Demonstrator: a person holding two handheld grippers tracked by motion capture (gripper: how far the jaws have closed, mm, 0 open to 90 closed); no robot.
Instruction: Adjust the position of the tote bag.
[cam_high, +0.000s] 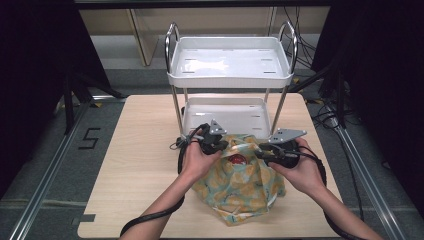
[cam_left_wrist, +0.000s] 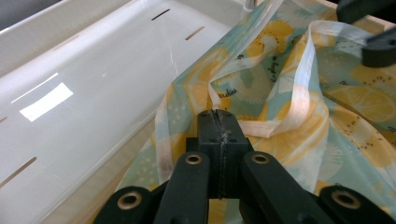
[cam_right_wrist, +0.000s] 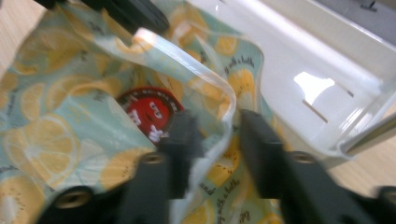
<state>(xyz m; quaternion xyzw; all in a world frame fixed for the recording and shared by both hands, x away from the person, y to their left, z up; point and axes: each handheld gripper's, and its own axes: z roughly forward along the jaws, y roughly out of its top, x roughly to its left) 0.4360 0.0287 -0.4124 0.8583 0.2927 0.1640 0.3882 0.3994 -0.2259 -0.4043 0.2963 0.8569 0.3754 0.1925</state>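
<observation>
Lemon-print bag (cam_high: 240, 182) against cart tray (cam_high: 220, 116) rim, left tongs (cam_left_wrist: 219, 122) pinching hem, right tongs (cam_right_wrist: 215, 135) spread astride hem.

Left gripper (cam_left_wrist: 219, 122), jaws pressed together on the white hem of a lemon-print bag (cam_left_wrist: 299, 116). A white tray (cam_left_wrist: 84, 88) with slots lies to the left, just beside the bag. Another gripper's black jaw (cam_left_wrist: 379, 46) appears upper right.

My read: lab recording bay. Black curtains (cam_high: 30, 75) both sides of grippers, aluminium rails (cam_high: 45, 185) on floor, loose cables (cam_high: 325, 120) right, floor marking "5" (cam_high: 89, 138) left, bare wooden table (cam_high: 145, 150).
</observation>
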